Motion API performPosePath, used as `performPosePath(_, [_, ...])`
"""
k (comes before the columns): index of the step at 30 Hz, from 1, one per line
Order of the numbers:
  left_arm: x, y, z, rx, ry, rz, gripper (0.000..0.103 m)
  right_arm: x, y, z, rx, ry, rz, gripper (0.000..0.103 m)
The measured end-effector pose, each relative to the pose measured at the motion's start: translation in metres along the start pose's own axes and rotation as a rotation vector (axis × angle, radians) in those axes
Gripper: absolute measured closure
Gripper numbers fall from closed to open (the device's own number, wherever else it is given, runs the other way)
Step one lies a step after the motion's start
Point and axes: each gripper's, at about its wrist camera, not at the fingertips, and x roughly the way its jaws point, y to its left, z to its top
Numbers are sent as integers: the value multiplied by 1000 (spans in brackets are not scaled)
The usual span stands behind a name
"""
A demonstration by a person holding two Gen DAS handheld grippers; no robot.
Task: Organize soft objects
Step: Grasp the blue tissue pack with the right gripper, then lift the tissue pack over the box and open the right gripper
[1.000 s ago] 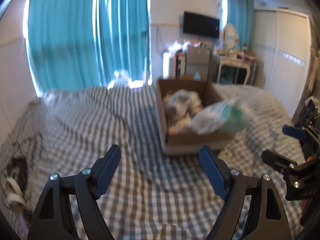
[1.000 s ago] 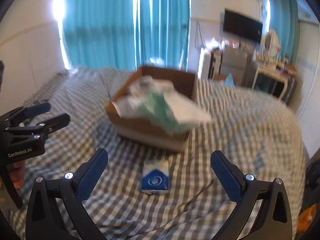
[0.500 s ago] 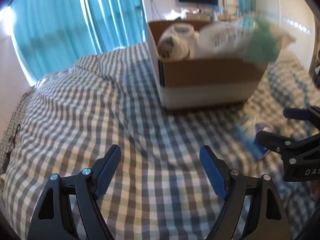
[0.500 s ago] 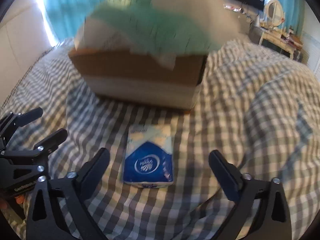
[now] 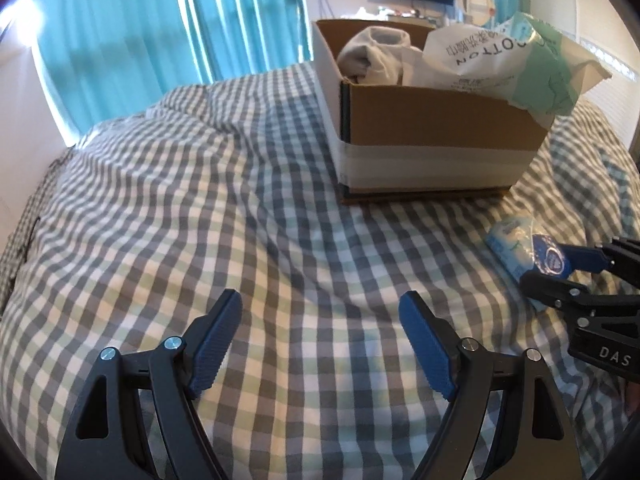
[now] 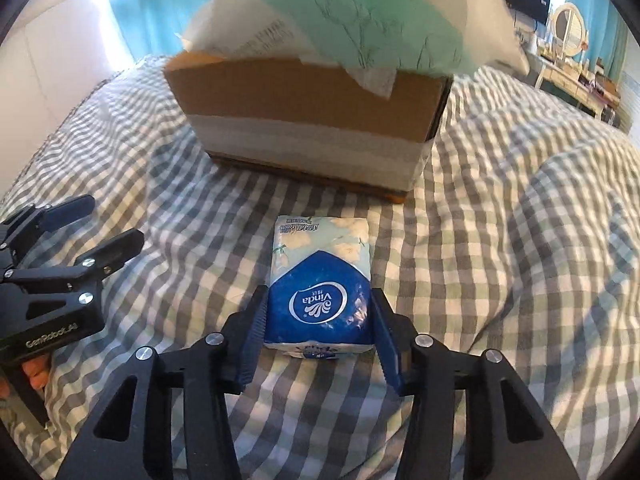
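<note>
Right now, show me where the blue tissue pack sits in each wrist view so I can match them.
Left wrist view: the blue tissue pack lies at the far right on the checked bedspread, partly behind the right claw.
Right wrist view: it sits bottom centre, between the claw's fingers.
Shared landmark: the cardboard box just beyond it.

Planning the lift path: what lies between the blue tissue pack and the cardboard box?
Only bare checked bedspread lies between the tissue pack and the cardboard box, as the right wrist view shows.
</note>
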Motion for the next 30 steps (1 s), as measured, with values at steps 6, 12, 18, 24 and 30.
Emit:
performPosePath(6, [-9, 6, 1, -39, -6, -18, 21, -41, 6, -2, -28, -98, 1, 57])
performPosePath(12, [-29, 2, 5, -21, -39, -33, 21, -74, 7, 1, -9, -162, 29, 58])
performPosePath(18, [-62, 4, 20, -35, -111, -67, 21, -105, 13, 8, -9, -232, 62, 61])
performPosePath(24, [-95, 12, 55, -45, -197, -83, 21, -161, 9, 50, -24, -368, 101, 61])
performPosePath(30, [-114, 15, 118, -43, -265, -146, 21, -190, 2, 122, -88, -452, 75, 61])
